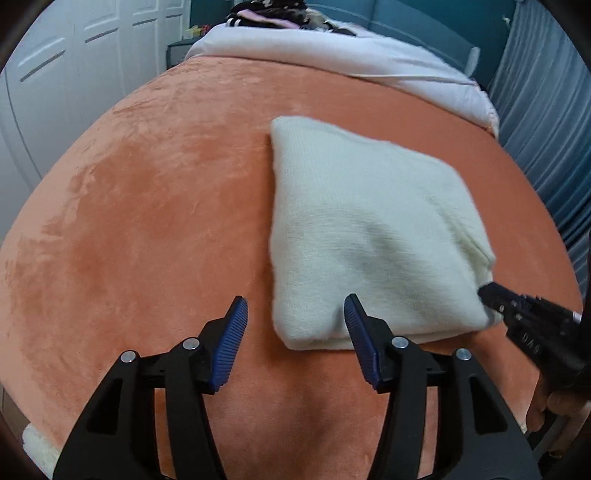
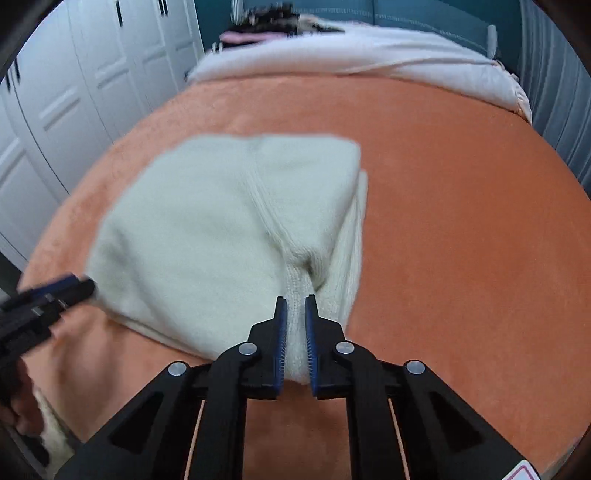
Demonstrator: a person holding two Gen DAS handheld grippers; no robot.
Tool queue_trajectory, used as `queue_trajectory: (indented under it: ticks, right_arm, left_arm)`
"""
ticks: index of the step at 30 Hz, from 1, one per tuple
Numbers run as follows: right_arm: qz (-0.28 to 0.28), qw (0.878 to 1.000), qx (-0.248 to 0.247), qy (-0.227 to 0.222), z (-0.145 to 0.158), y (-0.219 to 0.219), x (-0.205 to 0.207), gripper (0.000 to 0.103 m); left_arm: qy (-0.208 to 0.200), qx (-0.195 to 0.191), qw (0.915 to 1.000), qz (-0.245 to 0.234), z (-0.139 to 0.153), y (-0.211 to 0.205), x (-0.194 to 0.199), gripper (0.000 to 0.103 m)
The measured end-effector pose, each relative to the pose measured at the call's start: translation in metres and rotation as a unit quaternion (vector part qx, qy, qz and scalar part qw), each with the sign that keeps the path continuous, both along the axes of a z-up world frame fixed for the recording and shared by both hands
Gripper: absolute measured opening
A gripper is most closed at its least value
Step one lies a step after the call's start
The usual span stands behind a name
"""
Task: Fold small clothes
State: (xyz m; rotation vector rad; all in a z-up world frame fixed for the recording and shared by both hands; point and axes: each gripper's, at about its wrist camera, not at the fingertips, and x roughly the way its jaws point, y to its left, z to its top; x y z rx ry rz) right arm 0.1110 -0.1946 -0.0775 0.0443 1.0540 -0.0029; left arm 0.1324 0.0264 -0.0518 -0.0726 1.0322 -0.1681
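Observation:
A cream knit garment lies folded into a thick rectangle on the orange bedspread. It also shows in the right wrist view. My left gripper is open and empty, just above the garment's near left corner. My right gripper is shut on the garment's near right edge, with ribbed knit bunched between the blue pads. The right gripper also shows in the left wrist view at the garment's right corner. The left gripper shows at the left of the right wrist view.
A white duvet is piled at the far end of the bed, with dark and pink clothes behind it. White wardrobe doors stand on the left. Blue curtains hang on the right. Another cream fabric hangs off the bed's near left edge.

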Motion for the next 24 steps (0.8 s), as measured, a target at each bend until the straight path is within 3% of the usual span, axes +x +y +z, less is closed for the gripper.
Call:
queue_trajectory:
  ticks: [2, 3, 6, 10, 12, 16, 19, 21, 24]
  right_arm:
    - [0.005, 1.0, -0.006, -0.014, -0.004, -0.001, -0.004, 0.008]
    - [0.003, 1.0, -0.008, -0.011, 0.0, 0.0, -0.004, 0.008]
    - [-0.002, 1.0, 0.01, -0.004, 0.015, -0.005, -0.005, 0.01]
    - [-0.046, 0.995, 0.084, -0.023, 0.036, -0.025, -0.02, 0.01]
    - [-0.055, 0.992, 0.108, -0.036, 0.044, -0.025, -0.044, 0.016]
    - [-0.068, 0.993, 0.085, -0.041, 0.04, -0.005, -0.074, 0.018]
    - [-0.083, 0.992, 0.084, -0.042, 0.038, 0.007, -0.093, 0.03]
    - [-0.095, 0.991, 0.082, -0.05, 0.038, 0.007, -0.103, 0.047]
    - [-0.108, 0.99, 0.065, -0.067, 0.04, 0.009, -0.117, 0.059]
  left_arm:
    - [0.039, -0.011, 0.9991, 0.013, -0.021, 0.011, 0.012, 0.059]
    - [0.04, -0.01, 0.999, 0.017, -0.022, 0.013, 0.015, 0.063]
    - [0.03, 0.01, 0.9994, 0.014, -0.017, 0.012, 0.012, 0.063]
    - [0.019, 0.005, 0.9997, 0.018, -0.002, 0.012, -0.003, 0.061]
    - [0.005, 0.009, 0.9998, 0.015, 0.004, 0.008, -0.017, 0.061]
    - [-0.018, 0.035, 0.9992, -0.006, 0.011, -0.004, -0.041, 0.064]
    - [-0.029, 0.047, 0.9983, -0.017, 0.013, -0.015, -0.06, 0.07]
    - [-0.036, 0.047, 0.998, -0.02, 0.016, -0.021, -0.07, 0.076]
    - [-0.049, 0.057, 0.997, -0.02, 0.02, -0.03, -0.085, 0.085]
